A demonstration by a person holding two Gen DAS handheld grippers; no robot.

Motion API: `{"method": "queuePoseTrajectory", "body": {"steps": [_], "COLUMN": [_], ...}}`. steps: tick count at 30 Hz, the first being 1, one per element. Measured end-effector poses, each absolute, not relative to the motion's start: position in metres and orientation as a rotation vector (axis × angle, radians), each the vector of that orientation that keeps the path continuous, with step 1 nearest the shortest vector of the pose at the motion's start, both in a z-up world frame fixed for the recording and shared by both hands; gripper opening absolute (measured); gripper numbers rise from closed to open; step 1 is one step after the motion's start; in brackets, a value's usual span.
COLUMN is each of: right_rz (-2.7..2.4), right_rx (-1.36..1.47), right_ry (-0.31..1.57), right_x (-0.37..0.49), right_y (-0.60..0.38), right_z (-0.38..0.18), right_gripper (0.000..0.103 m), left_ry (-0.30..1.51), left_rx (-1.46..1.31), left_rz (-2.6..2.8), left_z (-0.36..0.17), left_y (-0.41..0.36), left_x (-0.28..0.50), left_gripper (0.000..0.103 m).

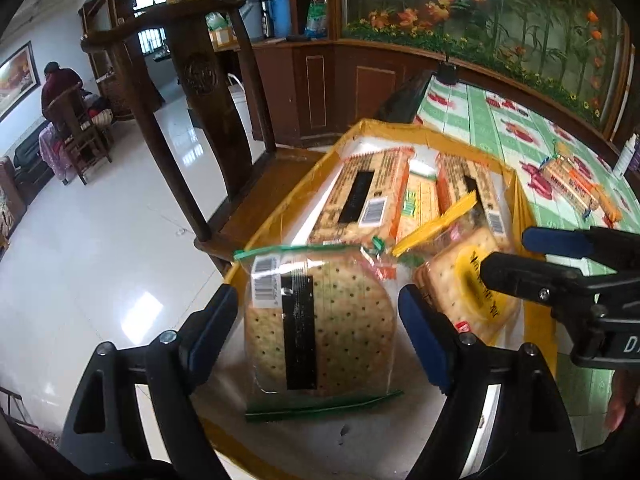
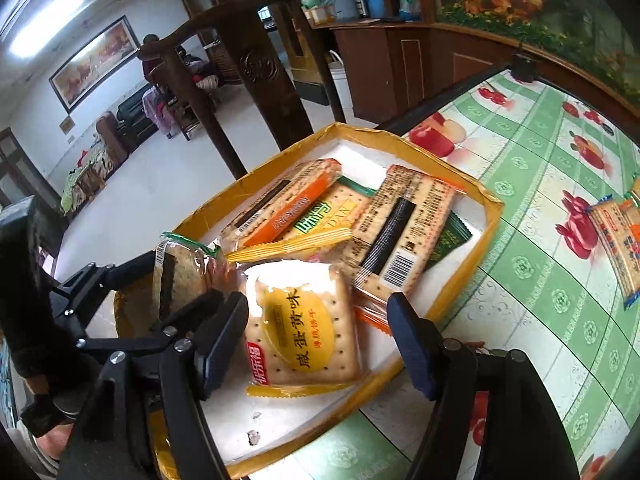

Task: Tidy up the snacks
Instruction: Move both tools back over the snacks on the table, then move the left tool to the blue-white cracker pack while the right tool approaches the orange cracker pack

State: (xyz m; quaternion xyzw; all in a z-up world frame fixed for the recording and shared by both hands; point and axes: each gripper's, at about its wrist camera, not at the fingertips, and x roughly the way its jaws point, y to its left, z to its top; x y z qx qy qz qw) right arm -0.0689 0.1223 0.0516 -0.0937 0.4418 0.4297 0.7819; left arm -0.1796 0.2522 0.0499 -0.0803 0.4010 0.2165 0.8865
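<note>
Left wrist view: left gripper [image 1: 320,312] jaws open, straddling green-edged cracker pack [image 1: 316,320] at near end of yellow box [image 1: 520,196]; pads look clear of wrapper. Judgement: leave pack flat, withdraw straight back to avoid snagging seal.

Right wrist view: right gripper [image 2: 316,340] jaws open around yellow-label cracker pack [image 2: 300,328], not pinching. More packs loose on desk [image 2: 520,280], beside box: likely next.
</note>
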Motion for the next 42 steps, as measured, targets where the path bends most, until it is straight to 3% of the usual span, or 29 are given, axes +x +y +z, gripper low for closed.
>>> {"method": "queuePoseTrajectory", "body": {"steps": [5, 14, 29, 42], "right_rz": [0.910, 0.812, 0.523, 0.427], "right_rx": [-0.168, -0.122, 0.061, 0.166], "right_ry": [0.909, 0.885, 0.902, 0.917], "right_x": [-0.068, -0.055, -0.031, -0.019], "right_y": [0.106, 0.050, -0.106, -0.177], "right_z": [0.063, 0.072, 0.065, 0.054], "right_gripper": [0.078, 0.078, 0.079, 0.080], "left_ry": [0.771, 0.741, 0.790, 0.851], "left_rx": [-0.152, -0.132, -0.064, -0.109], "left_rz": [0.469, 0.357, 0.124, 0.057], "left_z": [0.069, 0.085, 0.086, 0.089], "left_y": [0.246, 0.204, 0.106, 0.047], "left_x": [-0.180, -0.153, -0.095, -0.026], "left_gripper": [0.087, 0.087, 0.087, 0.087]}}
